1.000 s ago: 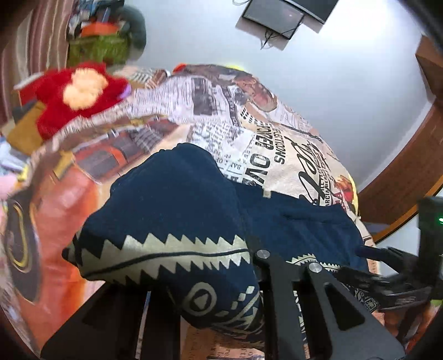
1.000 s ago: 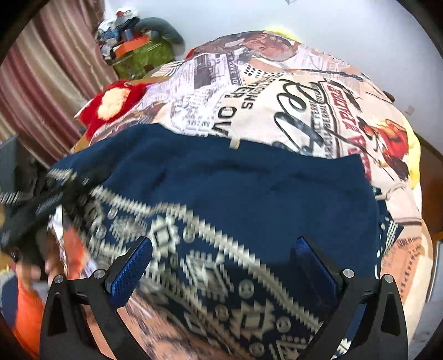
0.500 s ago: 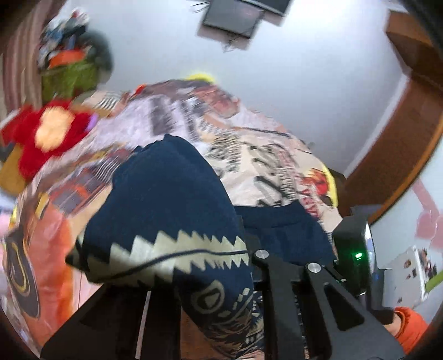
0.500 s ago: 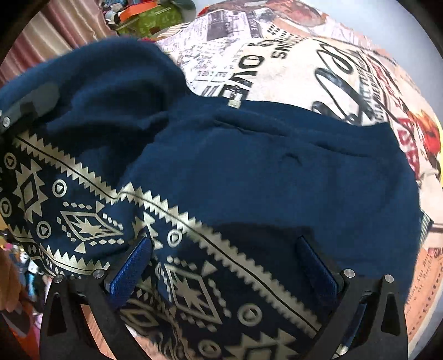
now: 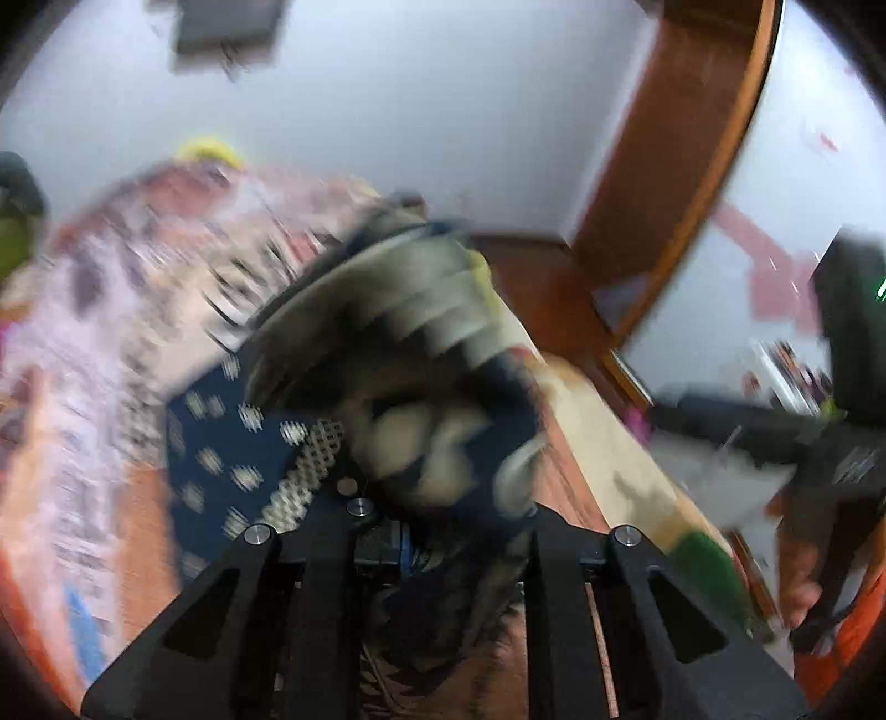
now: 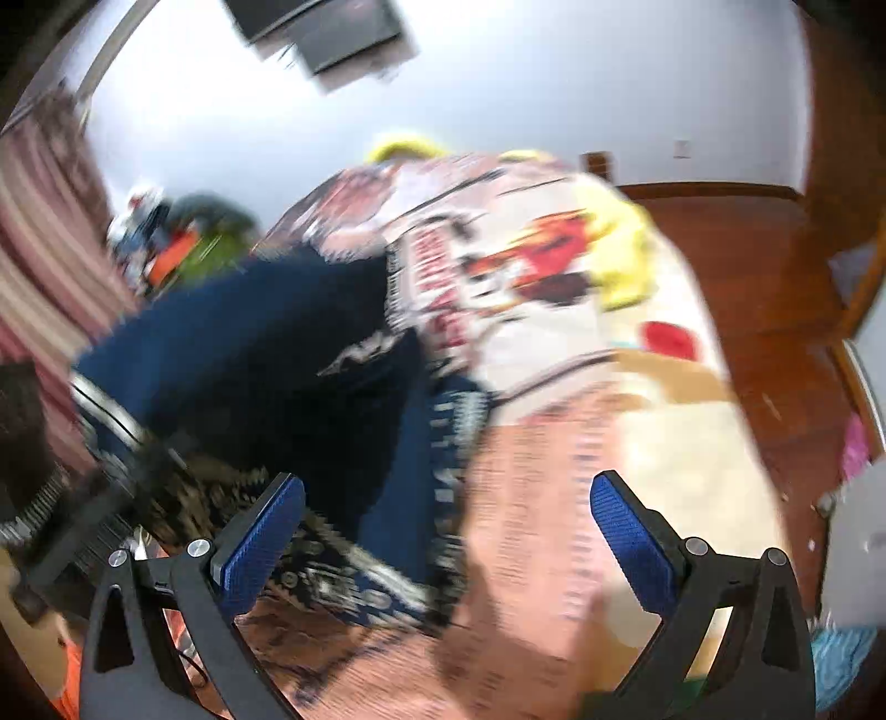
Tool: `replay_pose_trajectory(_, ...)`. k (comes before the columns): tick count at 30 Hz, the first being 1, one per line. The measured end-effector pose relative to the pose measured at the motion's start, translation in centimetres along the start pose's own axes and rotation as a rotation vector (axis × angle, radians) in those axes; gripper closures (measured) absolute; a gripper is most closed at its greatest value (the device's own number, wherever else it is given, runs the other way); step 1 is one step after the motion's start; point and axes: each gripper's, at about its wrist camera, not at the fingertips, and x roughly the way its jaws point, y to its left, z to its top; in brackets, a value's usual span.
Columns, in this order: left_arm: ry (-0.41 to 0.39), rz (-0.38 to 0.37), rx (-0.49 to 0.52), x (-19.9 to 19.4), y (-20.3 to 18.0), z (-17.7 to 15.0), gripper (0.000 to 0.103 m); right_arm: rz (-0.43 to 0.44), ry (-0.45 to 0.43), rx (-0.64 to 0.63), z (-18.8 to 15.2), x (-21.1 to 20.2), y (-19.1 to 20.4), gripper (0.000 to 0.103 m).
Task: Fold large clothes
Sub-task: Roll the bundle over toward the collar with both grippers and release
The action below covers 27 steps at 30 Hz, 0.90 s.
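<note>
Left gripper (image 5: pixel 443 531): jaws pinching a bunched fold of the navy patterned garment (image 5: pixel 443 421) — blurred.
Right gripper (image 6: pixel 443 526): jaws spread — garment and printed bedspread (image 6: pixel 554 443) beneath, nothing held.

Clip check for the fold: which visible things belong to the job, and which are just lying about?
Job:
- navy garment with cream geometric border
- left gripper, clamped on it
- right gripper, jaws apart

Lying about:
- newspaper-print bedspread
- yellow pillow
- wall-mounted dark screen
- striped curtain

Printed newspaper-pattern bedsheet (image 6: pixel 559 343) across the bed; yellow pillow (image 6: pixel 620 260) at far edge; striped curtain (image 6: pixel 39 232) left; dark wall screen (image 6: pixel 326 33) above; wooden floor (image 6: pixel 764 288) right.
</note>
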Motion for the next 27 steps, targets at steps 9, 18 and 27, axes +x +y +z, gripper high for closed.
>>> replay_pose_trajectory(9,0.190,-0.081,-0.036,2.8,1.4,-2.9,0.071,-0.041,-0.010,0.049,-2.3,-3.3,-3.6,0.000)
replay_pose_trajectory(18,0.168,-0.129,-0.021,-3.2,1.5,-3.5,0.048,0.032,-0.023,0.024,-0.7,-2.4,-0.7,0.000)
replay_pose_trajectory(27,-0.016,0.066,-0.043,-8.5,6.9,-2.7,0.032,0.032,0.020,-0.161,1.2,0.9,6.6,0.000)
